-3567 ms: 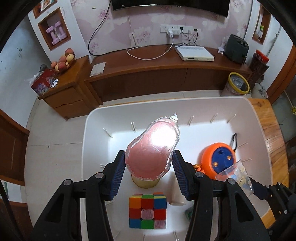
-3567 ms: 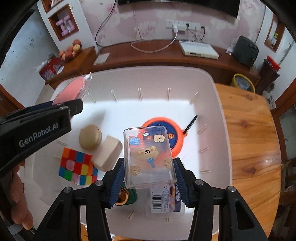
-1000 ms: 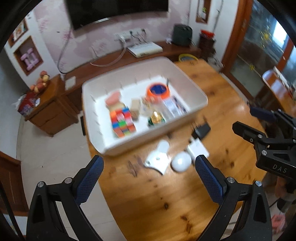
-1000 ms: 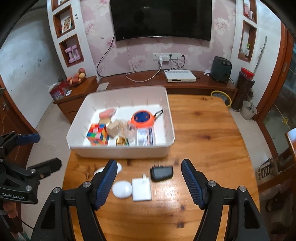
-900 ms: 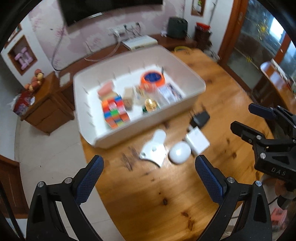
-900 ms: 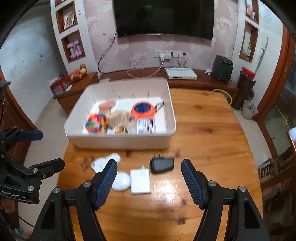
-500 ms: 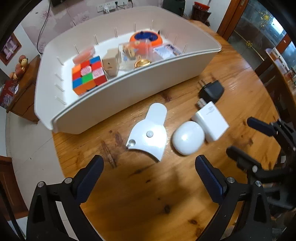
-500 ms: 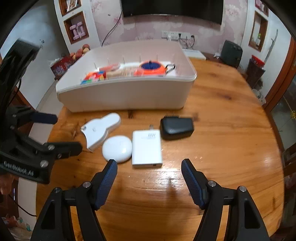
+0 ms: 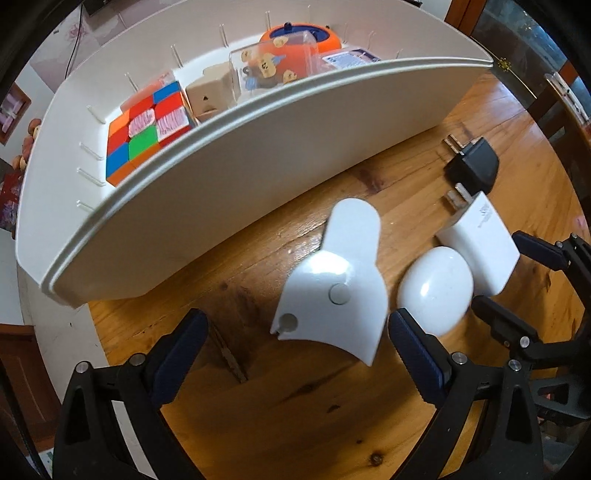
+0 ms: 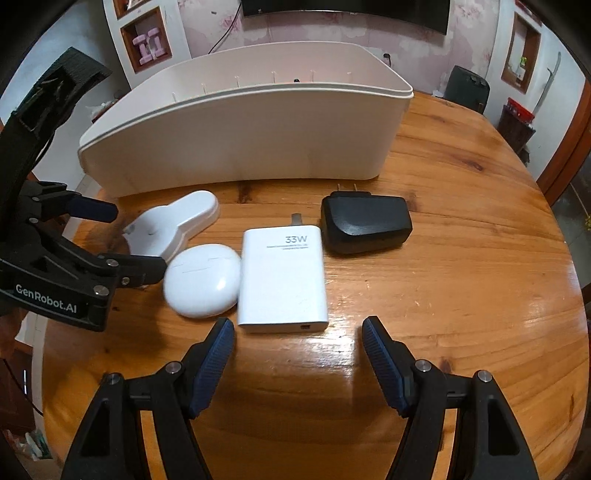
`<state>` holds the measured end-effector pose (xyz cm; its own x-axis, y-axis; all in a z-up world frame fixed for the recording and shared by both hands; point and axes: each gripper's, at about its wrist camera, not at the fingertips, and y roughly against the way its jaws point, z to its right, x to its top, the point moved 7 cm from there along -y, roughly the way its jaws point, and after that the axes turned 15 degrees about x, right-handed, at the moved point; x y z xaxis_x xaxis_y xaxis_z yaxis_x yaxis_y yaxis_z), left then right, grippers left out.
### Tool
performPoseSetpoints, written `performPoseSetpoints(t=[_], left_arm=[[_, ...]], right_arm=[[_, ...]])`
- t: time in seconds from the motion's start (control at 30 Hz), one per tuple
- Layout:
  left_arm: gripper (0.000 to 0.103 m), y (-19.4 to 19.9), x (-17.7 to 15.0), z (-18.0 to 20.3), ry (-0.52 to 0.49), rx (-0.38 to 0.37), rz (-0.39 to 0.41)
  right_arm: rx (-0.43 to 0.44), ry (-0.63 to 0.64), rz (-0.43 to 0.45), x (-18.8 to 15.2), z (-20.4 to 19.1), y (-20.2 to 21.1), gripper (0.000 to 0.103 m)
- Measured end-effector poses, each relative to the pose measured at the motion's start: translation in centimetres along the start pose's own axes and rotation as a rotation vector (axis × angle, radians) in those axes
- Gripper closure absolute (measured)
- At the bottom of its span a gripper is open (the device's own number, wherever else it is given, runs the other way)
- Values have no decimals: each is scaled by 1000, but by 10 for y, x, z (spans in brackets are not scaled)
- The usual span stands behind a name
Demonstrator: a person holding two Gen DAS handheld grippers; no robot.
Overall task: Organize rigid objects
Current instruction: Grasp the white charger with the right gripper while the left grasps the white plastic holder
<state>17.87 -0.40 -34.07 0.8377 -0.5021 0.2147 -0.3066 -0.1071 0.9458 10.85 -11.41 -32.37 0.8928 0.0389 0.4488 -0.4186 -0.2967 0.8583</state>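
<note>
A white bin (image 9: 229, 177) (image 10: 240, 125) stands on the round wooden table (image 10: 443, 314). It holds a colour cube (image 9: 144, 129), a beige block (image 9: 208, 92), a clear box (image 9: 271, 70) and an orange reel (image 9: 321, 35). In front of it lie a white fan-shaped piece (image 9: 336, 284) (image 10: 173, 225), a white oval case (image 9: 436, 291) (image 10: 203, 280), a white 33W charger (image 9: 480, 247) (image 10: 284, 277) and a black plug adapter (image 9: 471, 168) (image 10: 365, 223). My left gripper (image 9: 295, 354) (image 10: 125, 240) is open, low over the fan-shaped piece. My right gripper (image 10: 297, 362) (image 9: 517, 273) is open just short of the white charger.
The table's edge (image 9: 99, 339) runs close on the left, with floor below. A wall shelf (image 10: 147, 40), a dark television (image 10: 343, 9) and a black appliance (image 10: 469, 90) stand behind the bin. A chair (image 9: 554, 107) stands at the far right.
Both grippers let go of their objects in the bin, drew back high, then came down towards the table. The left now straddles the fan-shaped piece; the right faces the white charger.
</note>
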Motion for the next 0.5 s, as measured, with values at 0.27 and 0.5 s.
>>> performPoseSetpoints(t=[0.27, 0.5], left_arm=[[10, -7, 3, 6, -14, 1, 13], [41, 0, 11, 4, -16, -7, 66]], right_arm=[[-26, 36, 15, 4, -5, -7, 31], [-24, 44, 39, 11, -5, -10, 38]])
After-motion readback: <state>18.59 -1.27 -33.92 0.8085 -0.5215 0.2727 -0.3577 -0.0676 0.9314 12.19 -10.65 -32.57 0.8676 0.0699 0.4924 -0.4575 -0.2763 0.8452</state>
